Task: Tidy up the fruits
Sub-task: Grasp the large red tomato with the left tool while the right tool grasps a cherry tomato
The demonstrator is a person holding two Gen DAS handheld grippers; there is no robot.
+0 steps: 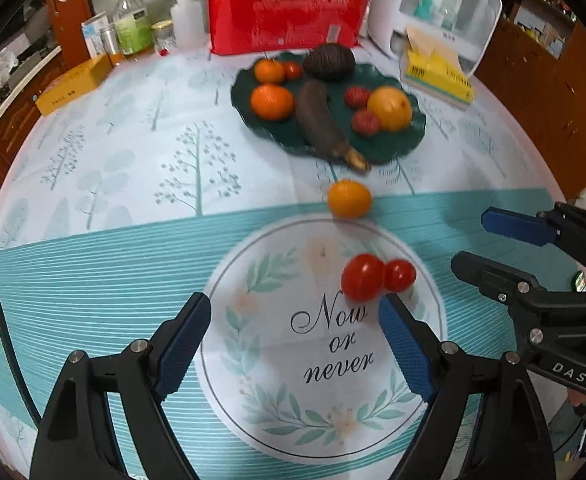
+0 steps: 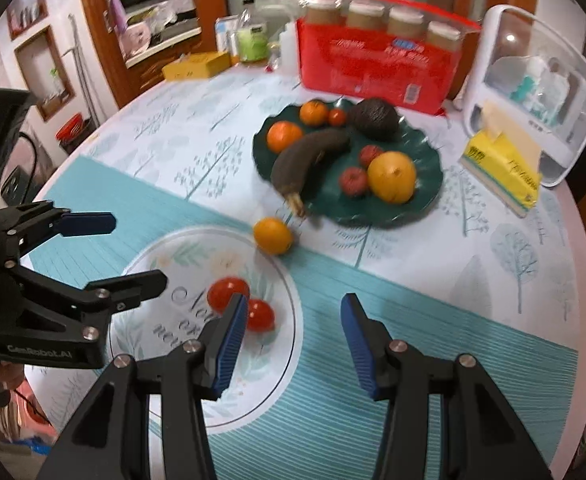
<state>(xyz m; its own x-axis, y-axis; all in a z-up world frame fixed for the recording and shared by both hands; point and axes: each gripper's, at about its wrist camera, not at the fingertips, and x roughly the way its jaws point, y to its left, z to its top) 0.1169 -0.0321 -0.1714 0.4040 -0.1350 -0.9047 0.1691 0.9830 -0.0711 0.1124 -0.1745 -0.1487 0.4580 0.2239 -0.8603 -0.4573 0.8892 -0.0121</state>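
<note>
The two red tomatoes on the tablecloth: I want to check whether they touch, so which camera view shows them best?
The left wrist view. Both tomatoes lie unobstructed ahead of the open left gripper, side by side and apparently touching. In the right wrist view the right gripper has one finger covering part of the pair.

Right gripper (image 2: 293,336) near centre, jaws apart, nothing between. Two red tomatoes (image 2: 241,302) touching, just left of its left pad, on printed circle of tablecloth (image 2: 433,280). Lone orange (image 2: 273,236) just beyond, near plate rim. Dark green plate (image 2: 433,184) farther: oranges, dark banana (image 2: 309,156), avocado (image 2: 373,118), yellow citrus (image 2: 392,177). Left gripper (image 2: 133,246) at left, open, empty.
</note>
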